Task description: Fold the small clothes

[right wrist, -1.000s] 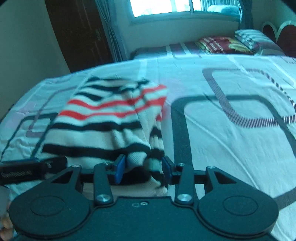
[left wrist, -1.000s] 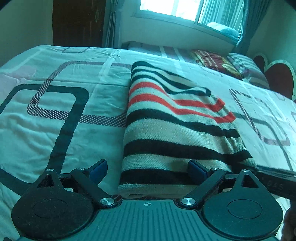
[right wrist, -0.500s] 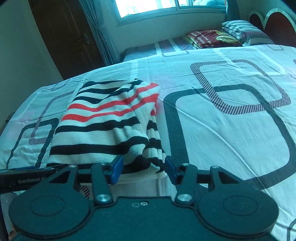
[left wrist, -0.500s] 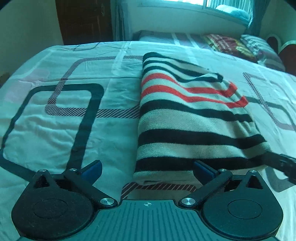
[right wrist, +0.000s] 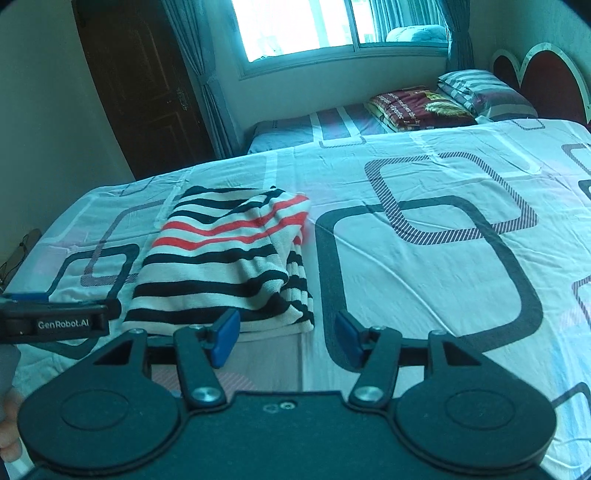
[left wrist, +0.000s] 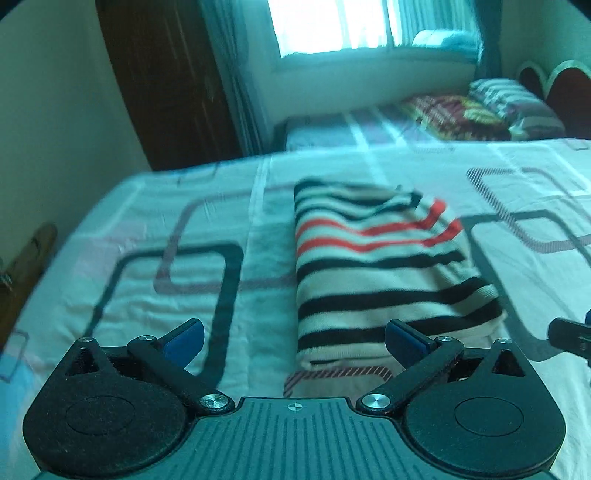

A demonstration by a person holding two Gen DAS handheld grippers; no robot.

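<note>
A folded sweater (left wrist: pixel 384 273) with cream, black and red stripes lies flat on the bed, also seen in the right wrist view (right wrist: pixel 221 266). My left gripper (left wrist: pixel 295 338) hangs above and short of its near edge, jaws wide open with nothing between the blue pads. My right gripper (right wrist: pixel 288 339) hovers just short of the sweater's near right corner; its jaws are opening and hold nothing. The left gripper's finger (right wrist: pixel 55 321) shows at the left edge of the right wrist view. A tip of the right gripper (left wrist: pixel 569 338) shows at the right edge of the left wrist view.
The bedsheet (right wrist: pixel 424 258) is white with dark rounded-square patterns and stretches wide to the right of the sweater. Behind it stands a second bed with pillows (right wrist: pixel 443 103), a heart-shaped headboard (right wrist: pixel 543 77), a dark door (right wrist: pixel 147 81) and a curtained window (right wrist: pixel 295 29).
Both grippers rose and drew back from the sweater. The right gripper's jaws spread apart and left the sweater's near edge; the left gripper's jaws opened slightly wider.
</note>
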